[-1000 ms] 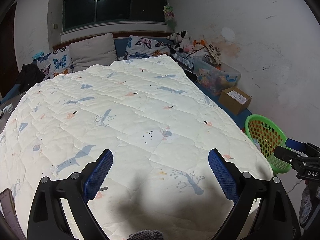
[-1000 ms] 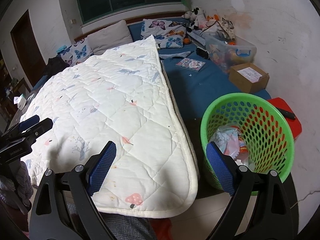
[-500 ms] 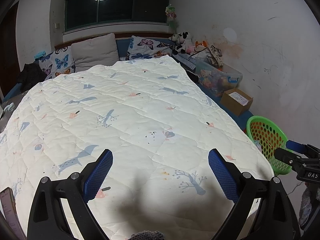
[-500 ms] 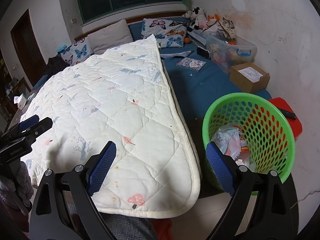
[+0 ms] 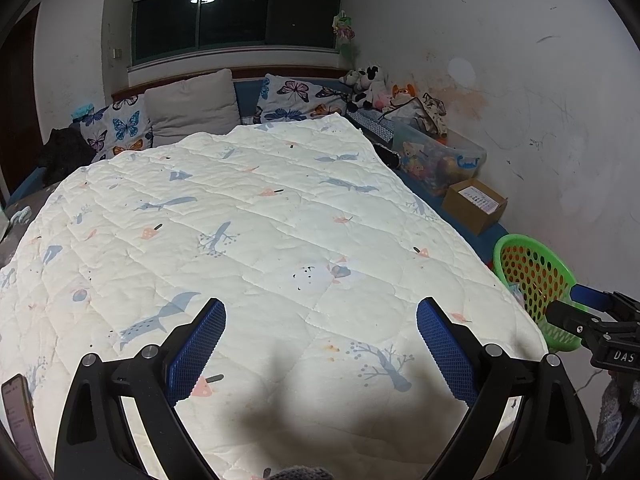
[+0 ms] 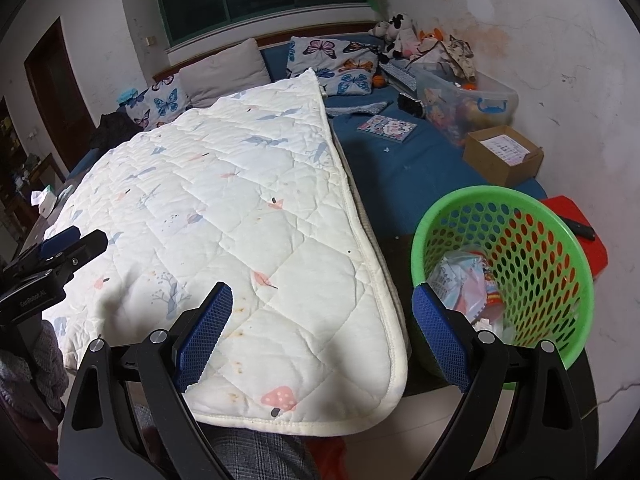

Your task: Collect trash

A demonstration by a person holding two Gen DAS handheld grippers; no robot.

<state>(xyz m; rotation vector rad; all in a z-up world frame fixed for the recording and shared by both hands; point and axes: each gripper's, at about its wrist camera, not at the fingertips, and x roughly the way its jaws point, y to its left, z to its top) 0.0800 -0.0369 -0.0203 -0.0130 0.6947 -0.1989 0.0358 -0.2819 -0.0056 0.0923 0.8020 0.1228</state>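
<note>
A green perforated basket (image 6: 560,236) stands on the floor at the bed's foot corner, with crumpled wrappers and paper trash (image 6: 468,284) inside; it also shows in the left wrist view (image 5: 520,248) at far right. My right gripper (image 6: 322,334) is open and empty, held over the quilt's corner just left of the basket. My left gripper (image 5: 320,346) is open and empty above the near end of the white quilt (image 5: 260,220). Each gripper shows at the edge of the other's view.
The white quilt (image 6: 224,200) covers the left of a blue bed sheet (image 6: 416,164). A cardboard box (image 6: 502,154), clear toy bin (image 6: 464,104), booklet (image 6: 386,126), pillows (image 6: 220,76) and plush toys (image 6: 400,34) lie beyond. A red stool (image 6: 588,216) stands behind the basket.
Both grippers have drawn back slightly from the bed; the basket looks a little farther and more to the right in the left wrist view. Both stay open and empty.
</note>
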